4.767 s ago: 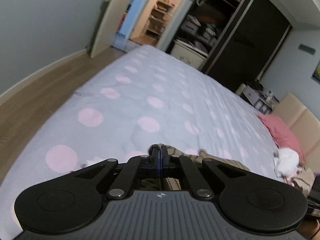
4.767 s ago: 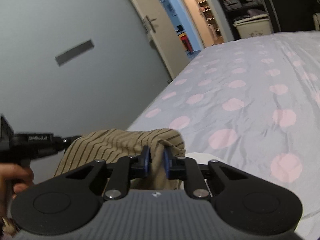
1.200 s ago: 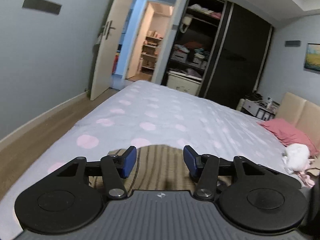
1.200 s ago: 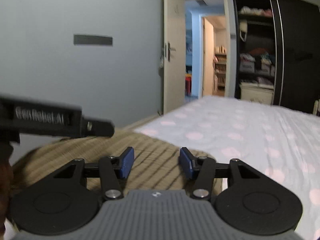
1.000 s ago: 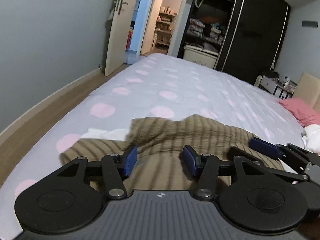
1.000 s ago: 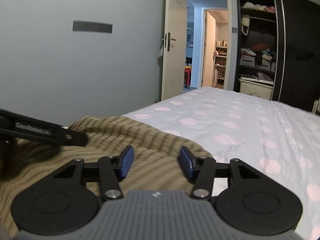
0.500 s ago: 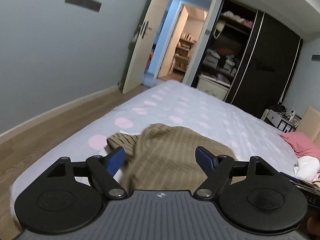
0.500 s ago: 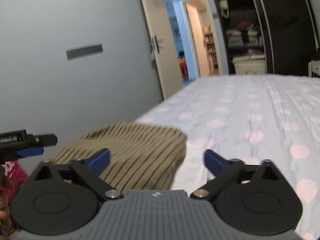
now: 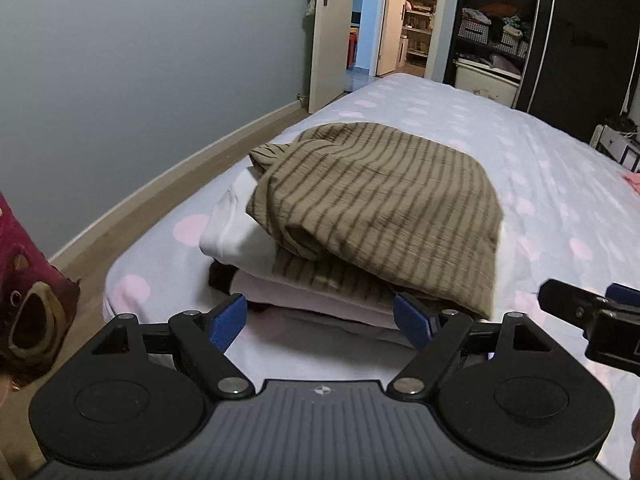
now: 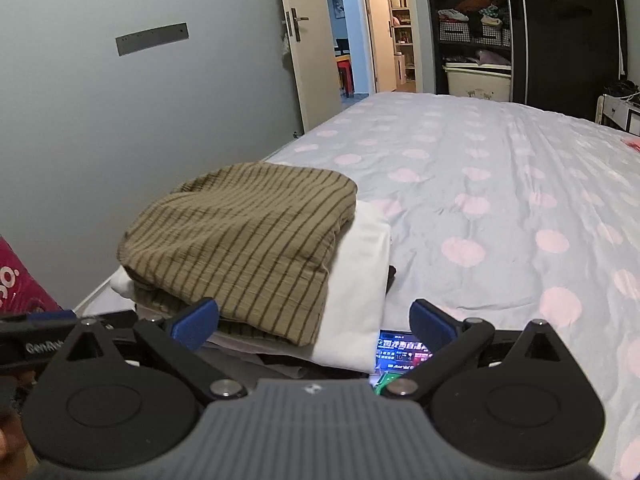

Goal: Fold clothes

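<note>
Olive-brown striped cloth first: the striped garment [image 9: 380, 204] sits folded on top of a low stack of clothes [image 9: 304, 284] near the corner of the bed [image 9: 540, 168], and nothing is gripping it. Under it a white folded piece [image 10: 360, 264] pokes out, with paler and darker layers below that.

Now the relation that matters. From the left gripper [image 9: 322, 318] the garment lies dead ahead at twelve o'clock, just beyond the fingertips, its longer side running from about ten o'clock to four o'clock across the view. From the right gripper [image 10: 314, 320] it sits off toward eleven o'clock, with the white piece closer to centre. So the left one looks squarely lined up on the stack; the right one is offset to the stack's side.

Both grippers are spread wide, blue pads apart, nothing between them and no cloth touching either pad. The right gripper shows at the left wrist view's three o'clock edge, beside the stack.

A lit phone screen [image 10: 402, 350] lies on the bed just past the right gripper, partly tucked against the stack's near edge.

My read: this garment looks finished and placed, so whatever comes next likely means turning away from the stack for another piece.
</note>
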The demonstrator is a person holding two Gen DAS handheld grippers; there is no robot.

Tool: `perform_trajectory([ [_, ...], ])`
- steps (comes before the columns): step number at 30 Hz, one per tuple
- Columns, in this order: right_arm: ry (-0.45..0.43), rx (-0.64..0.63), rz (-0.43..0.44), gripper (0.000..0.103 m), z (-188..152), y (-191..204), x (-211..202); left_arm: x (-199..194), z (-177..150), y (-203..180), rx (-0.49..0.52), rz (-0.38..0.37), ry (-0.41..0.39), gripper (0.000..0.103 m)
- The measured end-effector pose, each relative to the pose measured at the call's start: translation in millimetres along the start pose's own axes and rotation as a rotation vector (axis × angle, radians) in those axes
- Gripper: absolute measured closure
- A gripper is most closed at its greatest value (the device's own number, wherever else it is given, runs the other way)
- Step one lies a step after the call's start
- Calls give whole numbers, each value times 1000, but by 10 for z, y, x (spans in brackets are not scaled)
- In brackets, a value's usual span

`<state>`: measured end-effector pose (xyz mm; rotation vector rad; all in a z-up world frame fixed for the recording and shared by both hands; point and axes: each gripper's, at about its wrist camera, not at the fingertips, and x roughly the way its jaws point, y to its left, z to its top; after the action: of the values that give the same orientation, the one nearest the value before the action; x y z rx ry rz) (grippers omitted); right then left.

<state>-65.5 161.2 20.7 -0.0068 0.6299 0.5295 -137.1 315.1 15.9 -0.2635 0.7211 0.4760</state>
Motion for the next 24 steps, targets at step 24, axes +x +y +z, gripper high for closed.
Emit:
perform_trajectory([
  [24,-31,17,9,0,79,54,-175,-178,-61,-281,30,0,27,23],
])
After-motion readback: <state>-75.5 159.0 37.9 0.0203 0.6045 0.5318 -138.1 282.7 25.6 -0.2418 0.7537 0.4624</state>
